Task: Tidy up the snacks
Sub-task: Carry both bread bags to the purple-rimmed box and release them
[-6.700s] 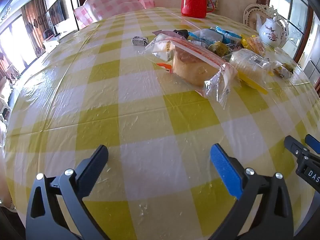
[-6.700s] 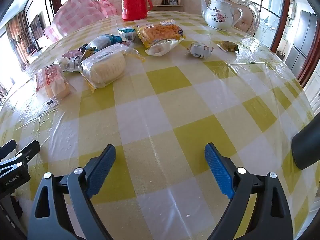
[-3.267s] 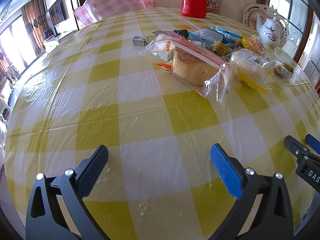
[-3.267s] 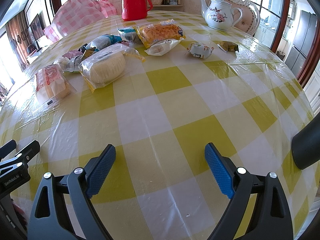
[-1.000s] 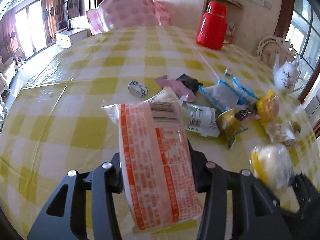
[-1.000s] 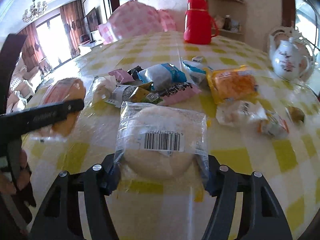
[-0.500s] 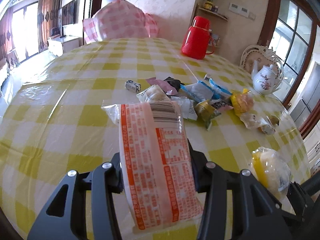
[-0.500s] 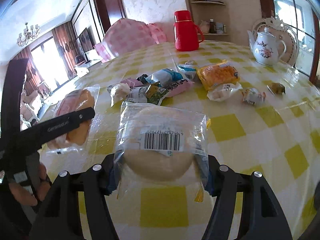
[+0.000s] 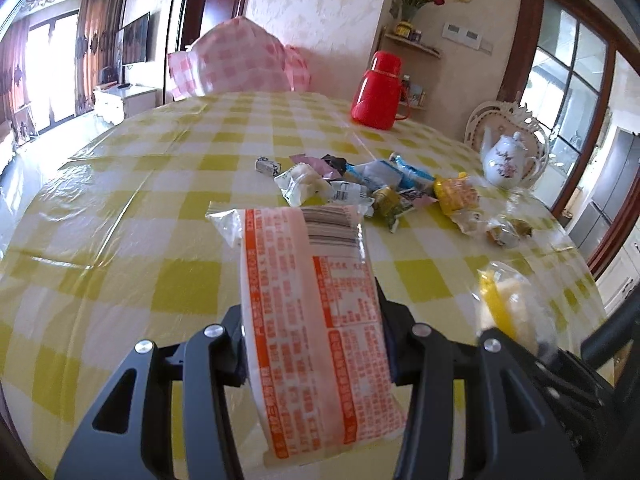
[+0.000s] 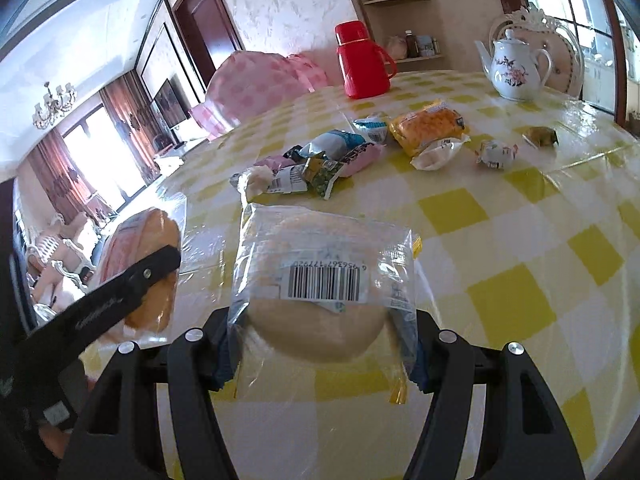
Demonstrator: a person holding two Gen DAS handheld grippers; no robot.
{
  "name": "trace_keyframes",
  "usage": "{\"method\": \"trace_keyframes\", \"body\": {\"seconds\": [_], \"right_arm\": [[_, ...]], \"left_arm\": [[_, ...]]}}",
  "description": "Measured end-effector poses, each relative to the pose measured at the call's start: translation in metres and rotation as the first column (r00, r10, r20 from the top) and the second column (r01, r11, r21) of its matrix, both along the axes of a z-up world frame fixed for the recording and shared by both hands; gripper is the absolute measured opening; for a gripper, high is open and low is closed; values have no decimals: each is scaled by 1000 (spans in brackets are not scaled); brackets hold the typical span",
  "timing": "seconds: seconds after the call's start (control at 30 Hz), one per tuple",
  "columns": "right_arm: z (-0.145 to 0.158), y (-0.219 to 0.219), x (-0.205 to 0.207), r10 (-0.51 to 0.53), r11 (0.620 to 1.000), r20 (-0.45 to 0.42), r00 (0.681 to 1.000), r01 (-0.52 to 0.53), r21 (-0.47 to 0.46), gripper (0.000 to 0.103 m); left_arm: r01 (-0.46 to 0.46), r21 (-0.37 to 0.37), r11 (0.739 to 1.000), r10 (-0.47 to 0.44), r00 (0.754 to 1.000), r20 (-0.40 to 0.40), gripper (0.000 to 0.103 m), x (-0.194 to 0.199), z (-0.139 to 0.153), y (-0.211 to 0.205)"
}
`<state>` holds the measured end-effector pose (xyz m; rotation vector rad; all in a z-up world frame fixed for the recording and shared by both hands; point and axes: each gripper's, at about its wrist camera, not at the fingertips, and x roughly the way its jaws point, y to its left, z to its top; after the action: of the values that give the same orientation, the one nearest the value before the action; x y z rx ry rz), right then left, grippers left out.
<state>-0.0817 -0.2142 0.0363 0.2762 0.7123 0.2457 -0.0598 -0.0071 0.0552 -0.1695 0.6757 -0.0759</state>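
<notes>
My left gripper [image 9: 312,344] is shut on a bagged cake with an orange-printed label [image 9: 316,312] and holds it above the table; it also shows at the left of the right wrist view [image 10: 144,264]. My right gripper [image 10: 320,344] is shut on a clear-bagged round bun with a barcode [image 10: 320,296], also lifted; the bun shows at the right of the left wrist view [image 9: 508,304]. A heap of small snack packets [image 9: 360,188] lies mid-table, also in the right wrist view [image 10: 340,156].
The round table has a yellow-checked plastic cover [image 9: 120,208]. A red thermos [image 9: 380,90] and a white flowered teapot [image 9: 506,164] stand at the far side. An orange packet [image 10: 428,126] and small wrapped sweets [image 10: 496,154] lie right of the heap.
Both grippers went from open and empty near the table edge to shut on a snack each. Over the last second both have risen and drawn back from the heap.
</notes>
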Motion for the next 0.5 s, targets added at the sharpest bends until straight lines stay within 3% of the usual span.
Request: {"method": "trace_keyframes", "body": {"seconds": [0.5], "right_arm": [[4, 32, -42, 57, 998, 16, 998, -57, 13, 63]], "left_arm": [[2, 54, 999, -2, 1000, 6, 48, -58, -1, 26]]}}
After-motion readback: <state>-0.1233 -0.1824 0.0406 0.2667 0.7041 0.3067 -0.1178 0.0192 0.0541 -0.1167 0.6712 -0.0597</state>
